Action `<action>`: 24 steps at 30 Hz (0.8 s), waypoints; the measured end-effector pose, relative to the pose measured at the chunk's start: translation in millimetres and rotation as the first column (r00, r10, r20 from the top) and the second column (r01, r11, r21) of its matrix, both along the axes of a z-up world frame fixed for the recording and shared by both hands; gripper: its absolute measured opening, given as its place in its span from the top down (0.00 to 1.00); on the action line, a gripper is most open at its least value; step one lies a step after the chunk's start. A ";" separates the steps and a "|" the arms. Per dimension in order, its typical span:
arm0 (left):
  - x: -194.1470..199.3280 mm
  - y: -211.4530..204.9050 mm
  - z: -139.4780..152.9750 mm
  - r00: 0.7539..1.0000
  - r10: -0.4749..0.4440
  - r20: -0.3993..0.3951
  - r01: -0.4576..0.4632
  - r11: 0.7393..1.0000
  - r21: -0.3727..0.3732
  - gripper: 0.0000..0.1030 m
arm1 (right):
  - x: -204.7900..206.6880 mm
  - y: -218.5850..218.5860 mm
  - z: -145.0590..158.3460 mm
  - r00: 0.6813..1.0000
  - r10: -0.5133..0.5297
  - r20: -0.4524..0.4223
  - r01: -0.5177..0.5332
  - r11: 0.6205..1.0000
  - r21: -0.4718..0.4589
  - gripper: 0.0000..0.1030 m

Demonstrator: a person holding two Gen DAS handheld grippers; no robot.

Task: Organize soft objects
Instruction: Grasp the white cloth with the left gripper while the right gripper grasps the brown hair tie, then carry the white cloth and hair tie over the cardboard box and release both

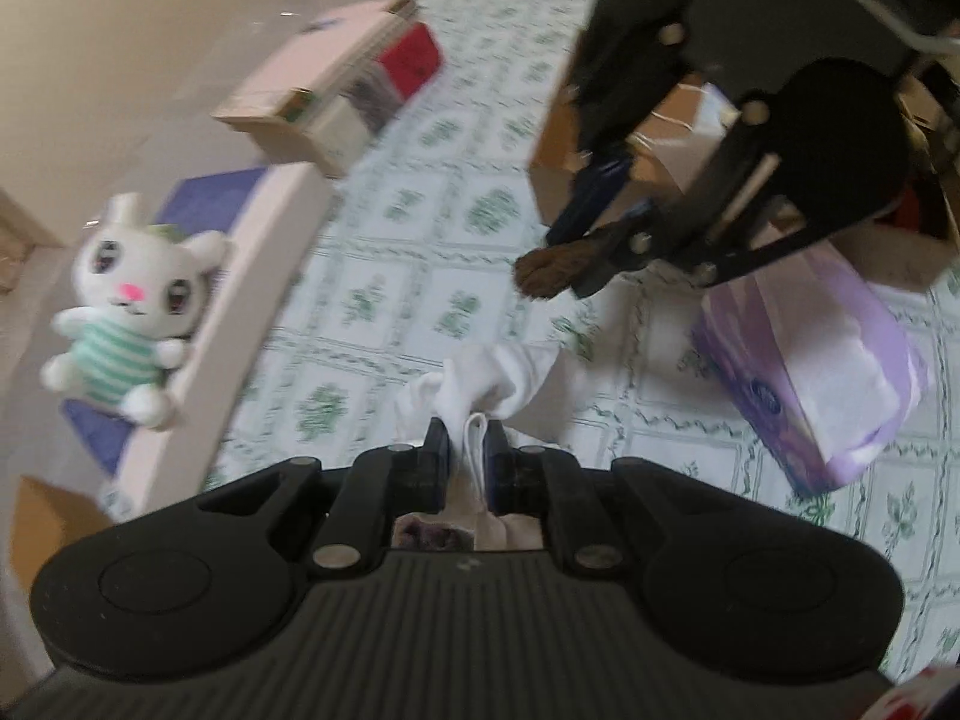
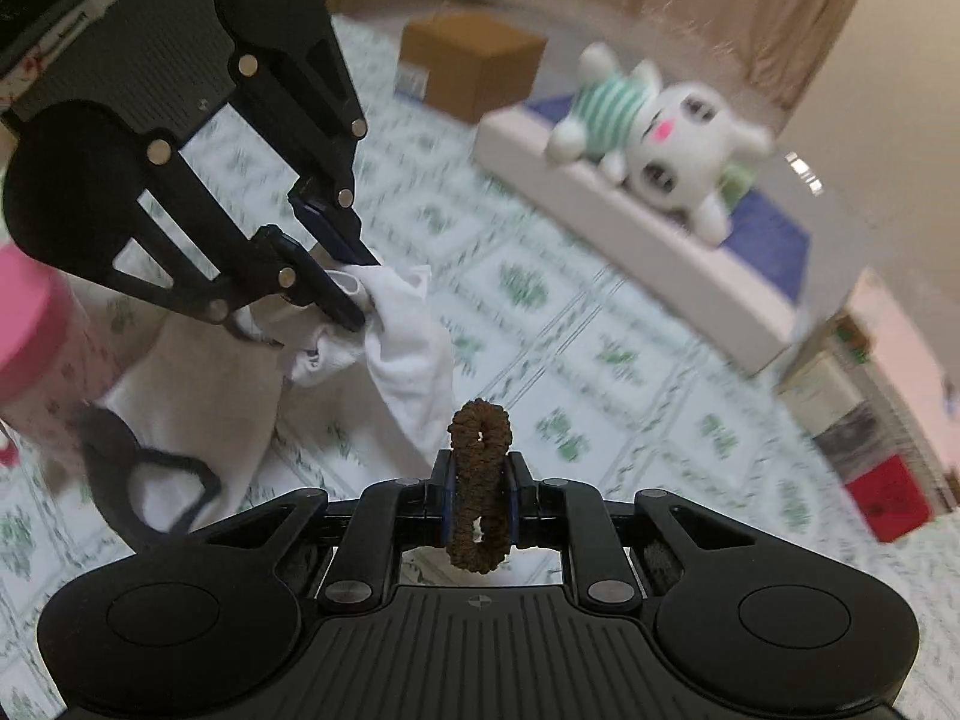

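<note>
Left wrist view: left gripper (image 1: 467, 441) is clamped on a bunched white cotton cloth (image 1: 480, 387) held over the green-patterned tiled floor (image 1: 420, 228); it looks light, limp and non-slippery, so a pinch on a gathered fold should hold, while the white plush rabbit in a green-striped shirt (image 1: 129, 306) lies on the rim of a shallow white tray with blue lining (image 1: 252, 276). Right wrist view: right gripper (image 2: 480, 492) is clamped across a fuzzy brown fabric ring (image 2: 480, 480), soft and squashed flat between the pads; the closed brown cardboard box (image 2: 474, 63) shows no contents.
</note>
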State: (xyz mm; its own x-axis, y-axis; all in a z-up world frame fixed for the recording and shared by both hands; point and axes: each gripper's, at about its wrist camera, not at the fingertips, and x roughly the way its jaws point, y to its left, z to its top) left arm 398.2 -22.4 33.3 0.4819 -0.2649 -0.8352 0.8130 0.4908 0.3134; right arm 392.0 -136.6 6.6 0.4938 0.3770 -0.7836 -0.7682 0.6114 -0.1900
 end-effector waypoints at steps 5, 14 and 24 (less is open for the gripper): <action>-12.8 3.7 36.6 0.992 0.118 0.040 -0.117 0.993 -0.025 0.90 | -22.2 -13.2 39.9 0.996 -0.071 0.050 0.068 0.996 0.057 0.85; -52.7 -0.5 96.8 0.946 0.320 0.048 -0.308 0.937 -0.163 0.90 | -65.3 -46.8 98.4 0.983 -0.179 0.049 0.167 0.968 0.185 0.85; -120.3 -31.5 137.1 0.917 0.388 0.094 -0.344 0.888 -0.306 0.90 | -127.8 -91.8 134.7 0.961 -0.269 0.066 0.243 0.934 0.261 0.85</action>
State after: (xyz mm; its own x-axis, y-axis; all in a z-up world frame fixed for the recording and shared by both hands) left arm 277.9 -54.0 170.4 0.7021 -0.2558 -0.6645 0.5131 0.8288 0.2231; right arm 264.1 -228.3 141.3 0.6693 0.4035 -0.6239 -0.5644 0.8222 -0.0737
